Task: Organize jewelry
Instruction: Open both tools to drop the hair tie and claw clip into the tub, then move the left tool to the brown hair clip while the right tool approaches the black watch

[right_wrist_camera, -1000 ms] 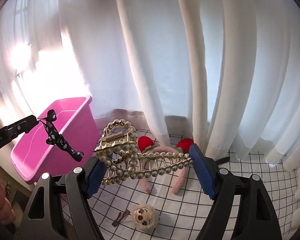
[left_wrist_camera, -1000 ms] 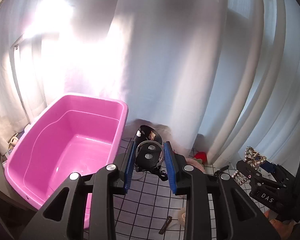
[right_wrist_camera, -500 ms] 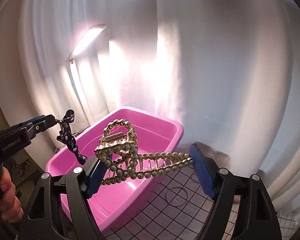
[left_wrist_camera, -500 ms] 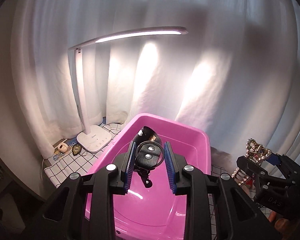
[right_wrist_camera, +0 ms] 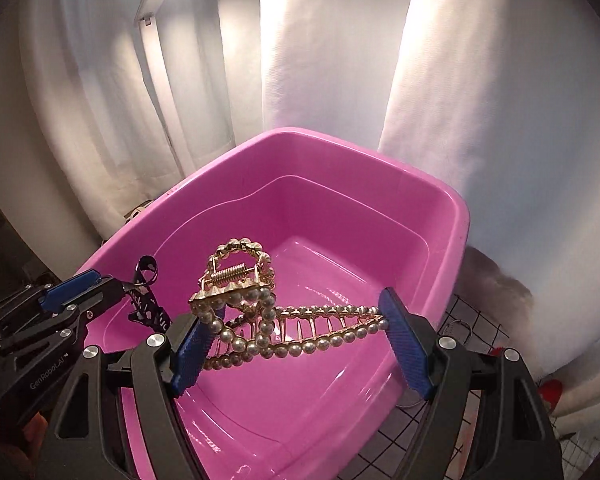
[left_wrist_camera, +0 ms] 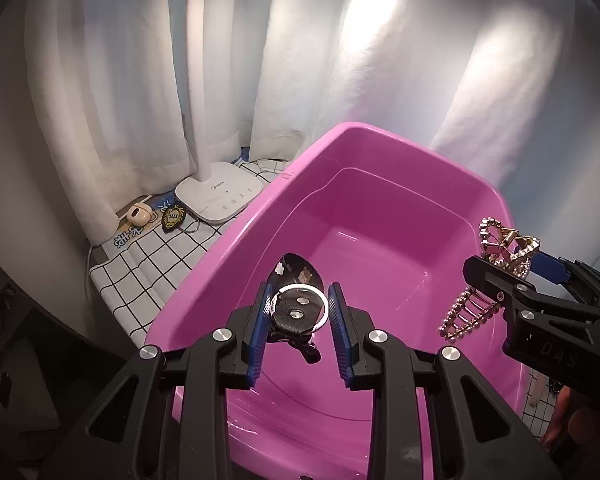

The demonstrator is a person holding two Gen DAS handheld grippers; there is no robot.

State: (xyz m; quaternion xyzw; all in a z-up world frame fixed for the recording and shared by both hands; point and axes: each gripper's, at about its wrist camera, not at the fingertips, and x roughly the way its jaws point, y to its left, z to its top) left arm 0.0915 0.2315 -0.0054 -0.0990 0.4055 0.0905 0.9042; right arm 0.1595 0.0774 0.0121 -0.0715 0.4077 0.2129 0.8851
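A pink plastic tub fills both views; its inside shows nothing in it. My left gripper is shut on a black patterned hair tie with a metal ring and holds it above the tub's near-left part. It also shows in the right wrist view. My right gripper is shut on a gold pearl claw clip, held lengthwise above the tub. That clip shows in the left wrist view at the right, over the tub's right rim.
A white desk lamp stands left of the tub on a black-and-white grid cloth. An earbud case and a black badge lie by it. White curtains hang behind. Something red lies at the right.
Both grippers have swung left from the grid cloth, with their items still held, and come closer over the pink tub. The tub now fills the views.
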